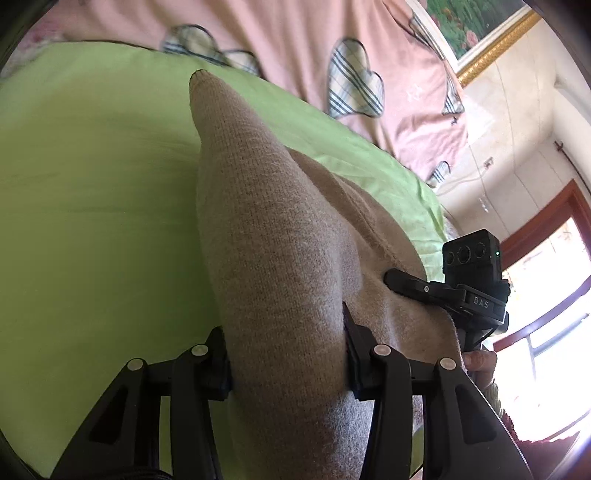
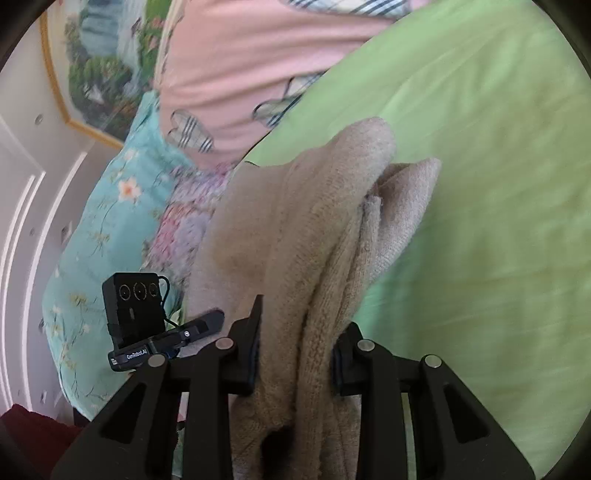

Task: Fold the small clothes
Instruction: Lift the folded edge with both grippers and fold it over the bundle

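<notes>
A beige knit garment (image 1: 273, 236) hangs above the green sheet (image 1: 92, 184), held by both grippers. My left gripper (image 1: 288, 354) is shut on a thick fold of it, and the cloth runs away from the jaws to a pointed corner. My right gripper (image 2: 295, 350) is shut on bunched layers of the same garment (image 2: 325, 221). The right gripper (image 1: 424, 288) also shows in the left wrist view, gripping the garment's right edge. The left gripper (image 2: 207, 321) shows in the right wrist view beside the cloth.
A pink quilt with plaid hearts (image 1: 295, 37) lies behind the green sheet. A teal floral pillow (image 2: 110, 229) sits at the left in the right wrist view. A gold-framed picture (image 1: 476, 29) hangs on the wall, and a red-framed window (image 1: 546, 295) is at the right.
</notes>
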